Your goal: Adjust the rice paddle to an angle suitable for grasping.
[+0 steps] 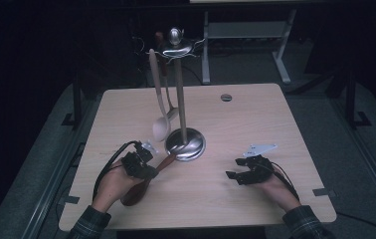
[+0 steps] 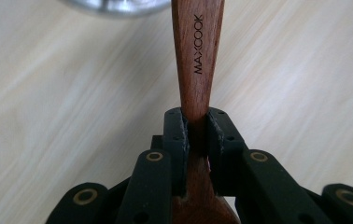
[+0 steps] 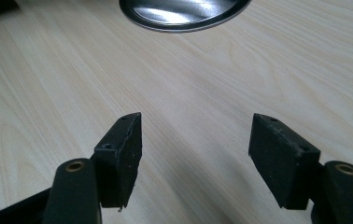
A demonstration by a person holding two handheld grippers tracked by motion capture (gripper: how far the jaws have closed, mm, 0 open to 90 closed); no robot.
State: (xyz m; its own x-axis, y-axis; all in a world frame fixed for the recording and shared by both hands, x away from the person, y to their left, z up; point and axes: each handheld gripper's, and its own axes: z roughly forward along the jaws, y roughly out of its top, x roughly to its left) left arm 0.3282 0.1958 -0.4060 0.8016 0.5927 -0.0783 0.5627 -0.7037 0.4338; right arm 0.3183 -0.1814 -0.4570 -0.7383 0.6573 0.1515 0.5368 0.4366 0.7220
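one readable text: "maxcook", dark capital letters, printed lengthwise along reddish-brown wooden handle, reading up handle away from camera in left gripper view. handle pinched at narrow neck between jaws of left gripper, just below lettering. no other legible text, number or sign on table, metal stand or hanging spoons.

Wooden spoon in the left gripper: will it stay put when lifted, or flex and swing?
The wooden spoon looks like solid wood, so probably stiff. The left gripper clamps its narrow neck, so the longer end may pivot down. The wood looks smooth, so it might slip a little; lift slowly near the stand base.
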